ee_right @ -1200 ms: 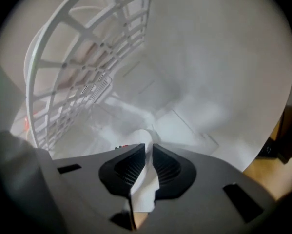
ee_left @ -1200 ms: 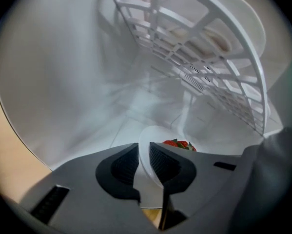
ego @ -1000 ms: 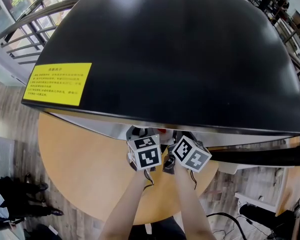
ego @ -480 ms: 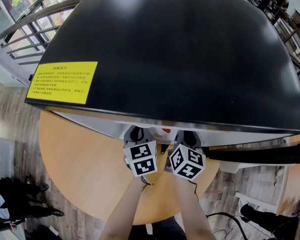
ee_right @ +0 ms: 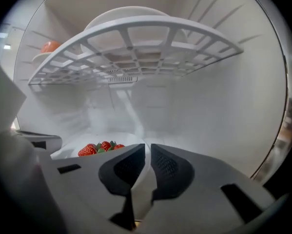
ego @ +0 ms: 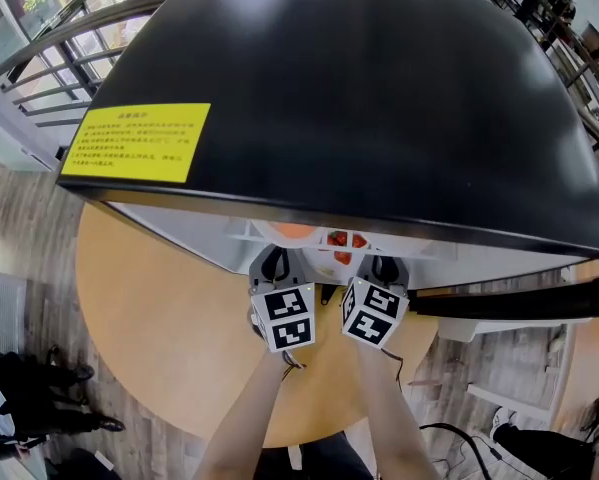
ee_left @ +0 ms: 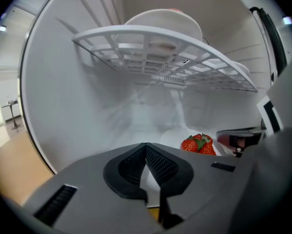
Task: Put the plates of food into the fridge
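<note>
ITEM: plate of strawberries (ee_left: 176, 134). White and shallow, probably glazed ceramic.

LOCATION: lower compartment of the fridge (ego: 359, 98), beneath the grid shelf (ee_left: 160, 48), just inside the opening. The fridge stands on the round table (ego: 159, 318).

HOLD: your left gripper (ee_left: 146, 154) is clenched on the near rim, with a white edge showing between its pads. Your right gripper (ee_right: 147, 152) pinches the same rim just beside it.

HANDLING:
- Expect the plate to be stiff and fairly weighty for so thin a pinch.
- The glaze is likely slippery, and the edge could chip against the shelf or the liner wall.
- The strawberries (ee_right: 99, 148) lie loose and soft, so they would roll if you tilt the plate. Keep it level.
- The rim is the only sensible place to grip. Two holds set apart steady it better than one, and a deeper bite over the lip would be safer.

NOT DETERMINABLE:
- Whether the underside rests on the fridge floor or hangs clear of it.
- The near rim itself, which is covered by the gripper bodies.
- The interior from the head view: the black top hides all but a sliver of red.
- The far rim, which merges into the white liner.
- The contents of the dishes (ee_right: 131, 13) on the shelf, seen only from below, apart from one orange item (ee_right: 50, 46) at the shelf's left end
</note>
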Demonstrator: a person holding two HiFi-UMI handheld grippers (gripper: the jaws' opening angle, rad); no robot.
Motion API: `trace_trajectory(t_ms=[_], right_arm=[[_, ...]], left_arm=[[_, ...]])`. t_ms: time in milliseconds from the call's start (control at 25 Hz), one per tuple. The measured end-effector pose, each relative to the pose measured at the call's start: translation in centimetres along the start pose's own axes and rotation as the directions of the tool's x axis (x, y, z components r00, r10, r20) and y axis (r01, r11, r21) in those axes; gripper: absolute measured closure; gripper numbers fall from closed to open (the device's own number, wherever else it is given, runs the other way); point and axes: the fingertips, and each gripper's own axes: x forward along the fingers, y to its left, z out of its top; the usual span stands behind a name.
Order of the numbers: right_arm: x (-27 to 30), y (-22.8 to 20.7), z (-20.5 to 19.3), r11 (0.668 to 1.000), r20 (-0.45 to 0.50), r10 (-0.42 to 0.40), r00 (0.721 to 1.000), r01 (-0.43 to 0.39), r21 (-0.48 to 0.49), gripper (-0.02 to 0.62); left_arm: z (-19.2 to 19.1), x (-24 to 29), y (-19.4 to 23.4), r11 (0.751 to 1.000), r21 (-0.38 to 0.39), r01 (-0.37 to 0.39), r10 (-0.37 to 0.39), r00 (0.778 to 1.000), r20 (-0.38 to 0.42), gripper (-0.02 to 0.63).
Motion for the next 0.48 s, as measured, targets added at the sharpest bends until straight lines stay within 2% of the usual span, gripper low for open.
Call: trace_trajectory(t_ms=[160, 320, 480], right_arm=[[-0.9, 0.0, 0.8, 1.000, 0.049, 0.002, 0.999, -0.002, 0.005, 0.555], [-3.8, 0.9, 2.1, 0.999, 0.125, 0.048, 0.991, -0.048, -0.007, 0.555], [-8.1, 2.3, 2.9, 0.994, 0.173, 0.105, 0.979, -0.110, 0.017, 0.555]], left_arm=[[0.0, -0.2, -0.1, 1.000, -0.008, 0.006, -0.006, 1.000, -0.002, 0.598], [0.0, -1.6, 0.0, 1.000, -0.008, 0.013, -0.013, 1.000, 0.010, 0.598], [0.6, -5.1, 0.3, 0.997, -0.070, 0.012, -0.009, 0.999, 0.042, 0.598]])
